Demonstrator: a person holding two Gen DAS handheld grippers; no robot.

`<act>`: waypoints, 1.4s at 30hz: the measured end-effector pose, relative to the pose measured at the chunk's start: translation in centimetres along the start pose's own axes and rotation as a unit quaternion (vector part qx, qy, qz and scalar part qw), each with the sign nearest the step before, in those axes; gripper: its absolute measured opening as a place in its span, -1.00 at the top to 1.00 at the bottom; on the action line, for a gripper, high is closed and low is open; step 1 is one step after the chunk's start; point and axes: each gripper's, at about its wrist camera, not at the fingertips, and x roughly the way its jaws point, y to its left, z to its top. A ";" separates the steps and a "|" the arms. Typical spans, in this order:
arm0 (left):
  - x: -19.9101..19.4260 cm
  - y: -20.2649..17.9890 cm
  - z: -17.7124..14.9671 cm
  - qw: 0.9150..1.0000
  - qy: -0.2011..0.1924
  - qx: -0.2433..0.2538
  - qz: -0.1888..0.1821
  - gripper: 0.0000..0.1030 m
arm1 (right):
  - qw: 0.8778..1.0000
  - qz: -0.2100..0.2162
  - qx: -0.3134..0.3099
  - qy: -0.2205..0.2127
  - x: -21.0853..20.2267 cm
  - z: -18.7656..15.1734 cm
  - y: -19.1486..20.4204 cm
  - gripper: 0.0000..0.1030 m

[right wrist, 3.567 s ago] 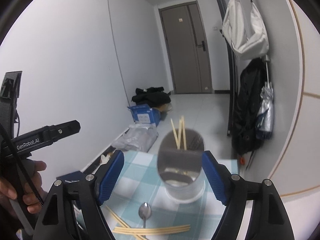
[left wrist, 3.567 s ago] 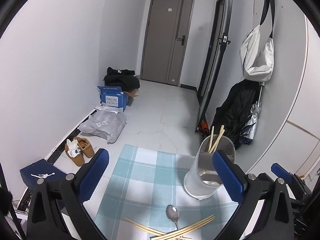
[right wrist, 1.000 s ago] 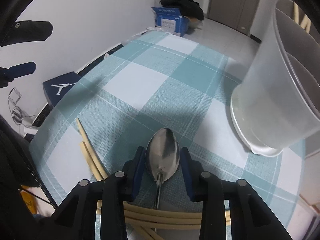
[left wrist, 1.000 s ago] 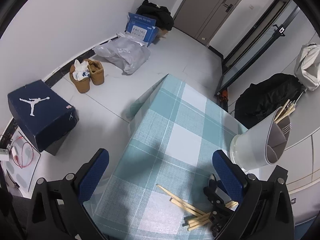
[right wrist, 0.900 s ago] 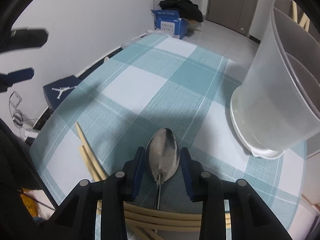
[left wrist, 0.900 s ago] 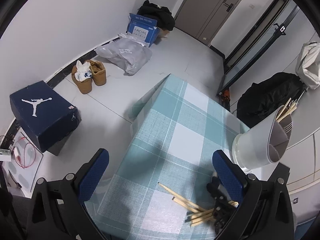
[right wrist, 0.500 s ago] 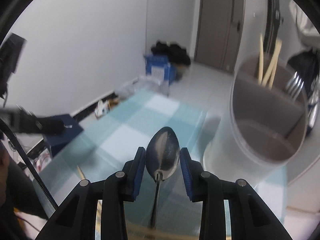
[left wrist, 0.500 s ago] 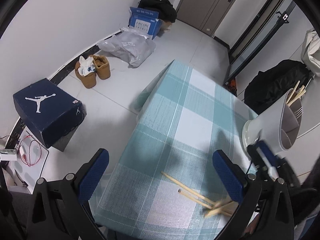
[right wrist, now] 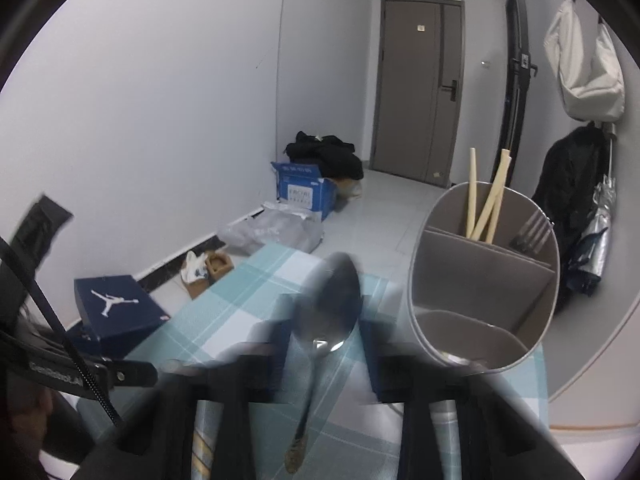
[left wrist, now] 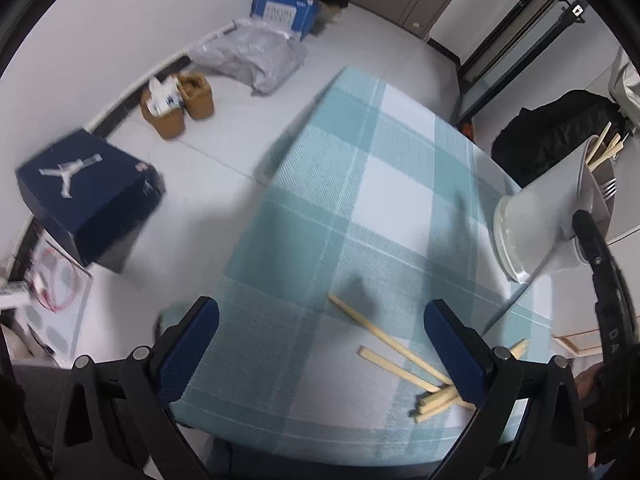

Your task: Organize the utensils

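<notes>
My right gripper [right wrist: 326, 344] is blurred; its jaws are closing on the neck of the steel spoon [right wrist: 332, 304]. The spoon hangs in the air above the checked cloth [right wrist: 256, 280], bowl up. Just to its right stands the white divided holder [right wrist: 480, 280], with chopsticks [right wrist: 488, 200] and a fork [right wrist: 532, 232] in its far compartments. My left gripper [left wrist: 320, 312] is open with nothing between its fingers, above the table's near end. Several loose chopsticks [left wrist: 384, 356] lie by its right finger [left wrist: 456, 344]. The holder [left wrist: 536, 216] is at the right edge of the left wrist view.
The table [left wrist: 348, 128] ends to the left and far side over a tiled floor. On the floor are a dark shoe box [left wrist: 84, 188], brown shoes [left wrist: 180, 108], a grey bag [left wrist: 256, 56] and a blue carton [left wrist: 284, 8]. Coats hang at the right [right wrist: 576, 80].
The right gripper has risen off the cloth with the spoon and tilted up, so the holder's open top now shows. The left gripper has sunk slightly towards the loose chopsticks.
</notes>
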 end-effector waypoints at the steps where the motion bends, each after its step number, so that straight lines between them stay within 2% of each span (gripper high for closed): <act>1: 0.3 0.0 -0.1 1.000 0.007 -0.006 -0.002 -0.88 | 1.000 0.001 0.007 0.008 0.1 0.0 -0.3 0.93; 4: 1.2 -0.2 -0.3 0.999 0.030 -0.013 -0.004 -0.56 | 1.000 0.015 0.015 0.023 0.0 -0.3 -0.5 0.94; 6: 1.8 -0.4 -0.4 0.999 0.041 -0.017 -0.006 -0.41 | 0.999 0.028 0.021 0.027 -0.1 -0.4 -0.7 0.93; 10: 2.1 -1.1 -0.6 0.999 0.043 -0.011 -0.005 -0.38 | 0.996 0.060 0.045 0.043 -0.6 -0.7 -1.4 0.93; 11: 2.0 -1.2 -0.6 0.999 0.038 -0.011 0.002 -0.32 | 0.996 0.063 0.049 0.045 -0.7 -0.8 -1.5 0.93; 12: 2.1 -1.5 -0.6 0.999 0.039 -0.006 0.002 -0.11 | 0.995 0.065 0.055 0.044 -0.9 -0.8 -1.7 0.93; 14: 2.2 -2.1 -0.7 0.999 0.041 0.001 0.011 0.05 | 0.994 0.070 0.066 0.044 -1.3 -0.7 -2.0 0.93; 15: 2.3 -2.2 -0.7 0.999 0.044 0.001 0.011 0.27 | 0.994 0.069 0.070 0.041 -1.6 -0.7 -2.2 0.94; 17: 2.5 -2.5 -0.7 0.999 0.046 0.004 0.019 0.38 | 0.994 0.069 0.073 0.037 -1.9 -0.6 -2.5 0.95; 18: 2.5 -2.8 -0.7 0.999 0.045 0.006 0.025 0.57 | 0.994 0.067 0.074 0.035 -2.1 -0.5 -2.7 0.95; 20: 2.7 -3.2 -0.7 0.998 0.045 0.007 0.041 0.70 | 0.994 0.065 0.079 0.031 -2.4 -0.5 -3.0 0.96; 21: 2.9 -3.3 -0.6 0.998 0.047 0.005 0.039 0.85 | 0.994 0.066 0.083 0.028 -2.6 -0.5 -3.2 0.96; 31: 3.5 -3.6 0.6 0.998 0.024 -0.033 0.052 1.00 | 0.994 0.068 0.088 0.002 -4.5 -0.3 -3.9 1.00; 34: 3.4 -3.4 1.0 0.998 0.020 -0.046 0.044 1.00 | 0.993 0.077 0.092 -0.005 -5.1 -0.3 -4.0 1.00; 42: 2.5 -4.1 1.3 0.999 0.000 -0.041 0.034 1.00 | 0.991 0.088 0.099 0.012 -4.6 -0.6 -4.3 1.00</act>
